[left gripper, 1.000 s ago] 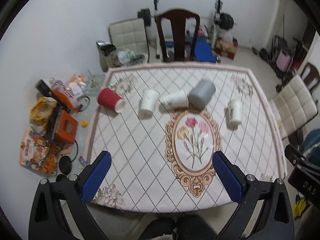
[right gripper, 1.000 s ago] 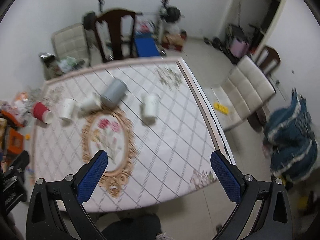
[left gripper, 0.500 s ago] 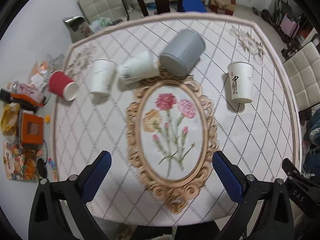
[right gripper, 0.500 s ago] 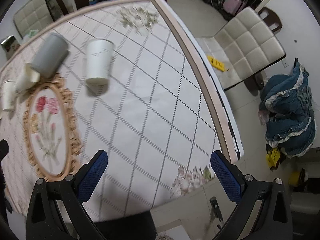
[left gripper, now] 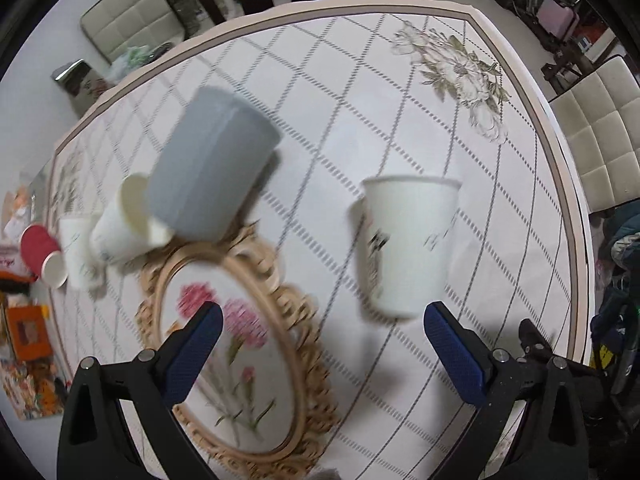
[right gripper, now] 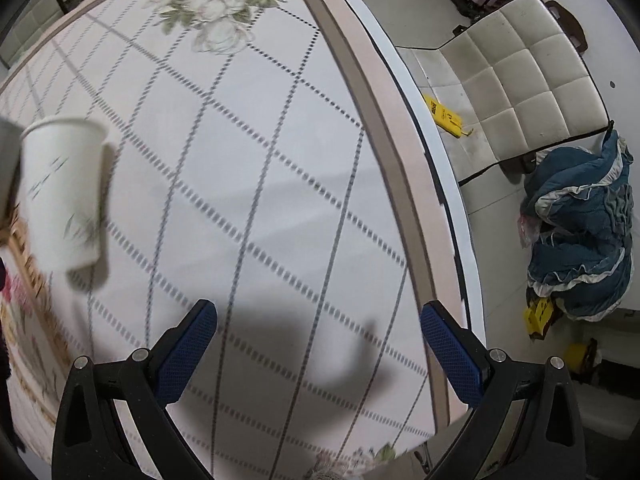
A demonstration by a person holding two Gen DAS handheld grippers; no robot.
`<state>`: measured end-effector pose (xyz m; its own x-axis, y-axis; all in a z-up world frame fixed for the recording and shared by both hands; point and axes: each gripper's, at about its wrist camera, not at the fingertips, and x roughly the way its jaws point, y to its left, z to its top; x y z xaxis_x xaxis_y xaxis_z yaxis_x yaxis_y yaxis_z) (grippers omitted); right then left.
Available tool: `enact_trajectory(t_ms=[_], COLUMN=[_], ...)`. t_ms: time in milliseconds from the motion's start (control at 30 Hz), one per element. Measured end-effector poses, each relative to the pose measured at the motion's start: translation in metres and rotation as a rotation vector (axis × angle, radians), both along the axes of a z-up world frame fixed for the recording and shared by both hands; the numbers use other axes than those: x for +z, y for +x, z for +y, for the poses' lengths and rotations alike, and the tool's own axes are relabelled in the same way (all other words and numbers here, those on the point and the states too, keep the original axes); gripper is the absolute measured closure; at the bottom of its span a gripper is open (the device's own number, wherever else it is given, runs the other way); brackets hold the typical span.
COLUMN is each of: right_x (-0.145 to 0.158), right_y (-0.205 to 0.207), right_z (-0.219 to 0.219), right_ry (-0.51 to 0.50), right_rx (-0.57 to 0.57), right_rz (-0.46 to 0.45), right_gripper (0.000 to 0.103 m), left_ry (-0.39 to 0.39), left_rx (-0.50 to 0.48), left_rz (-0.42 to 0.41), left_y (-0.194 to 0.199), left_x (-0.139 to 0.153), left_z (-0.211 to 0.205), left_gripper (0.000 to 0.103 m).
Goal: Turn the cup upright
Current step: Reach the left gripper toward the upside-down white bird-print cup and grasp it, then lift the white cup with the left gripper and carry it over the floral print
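Several cups lie on the patterned tablecloth (left gripper: pixel 340 128). In the left wrist view a white paper cup (left gripper: pixel 408 244) lies on its side just ahead of my open, empty left gripper (left gripper: pixel 322 332), nearer its right finger. A grey cup (left gripper: pixel 212 168) lies tilted to the left, touching another white paper cup (left gripper: pixel 124 224). A further white cup (left gripper: pixel 78 252) and a red cup (left gripper: pixel 42 254) lie at the far left. In the right wrist view my right gripper (right gripper: pixel 318 326) is open and empty over bare cloth; the white paper cup (right gripper: pixel 62 196) lies at the left.
The table's right edge (right gripper: pixel 404 184) runs close to my right gripper. Beyond it stand a cream padded chair (right gripper: pixel 516 68) and a blue bundle of cloth (right gripper: pixel 584 236) on the floor. Clutter (left gripper: pixel 24 340) lies on the floor left of the table.
Both grippers have moved forward and down toward the table. The cups now look much larger. The white paper cup now sits just ahead of my left gripper.
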<state>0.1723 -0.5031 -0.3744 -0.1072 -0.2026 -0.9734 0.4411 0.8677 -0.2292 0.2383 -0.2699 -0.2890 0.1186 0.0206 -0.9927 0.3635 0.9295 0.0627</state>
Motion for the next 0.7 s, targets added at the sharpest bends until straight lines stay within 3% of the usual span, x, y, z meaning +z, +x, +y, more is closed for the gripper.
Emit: enact_trajectory(t_ms=[67, 133, 300, 600, 700], right_x=[-0.006, -0.013, -0.026, -0.041, -0.045], right_y=[0.006, 0.013, 0.023, 0.017, 0.013], right_z=[-0.01, -0.021, -0.047, -0.074, -0.081], right_ry=[0.005, 0.01, 0.019, 0.022, 0.022], right_rx=[-0.004, -0.007, -0.022, -0.047, -0.057], right_rz=[0.004, 0.009, 0.014, 0.021, 0.026], right_gripper=[0.001, 0.001, 0.001, 0.001, 0.001], left_ry=[-0.016, -0.029, -0.036, -0.022, -0.024], left_rx=[-0.006, -0.02, -0.06, -0.086, -0.092], left_rz=[0.015, 0.03, 0.069, 0.107, 0.117], left_y=[0.007, 0.014, 0.019, 0.021, 0.02], left_x=[-0.006, -0.014, -0.03, -0.059, -0.067], left_z=[-0.011, -0.024, -0.043, -0.056, -0.056], left_gripper=[0.001, 0.01, 0.021, 0.029, 0.044])
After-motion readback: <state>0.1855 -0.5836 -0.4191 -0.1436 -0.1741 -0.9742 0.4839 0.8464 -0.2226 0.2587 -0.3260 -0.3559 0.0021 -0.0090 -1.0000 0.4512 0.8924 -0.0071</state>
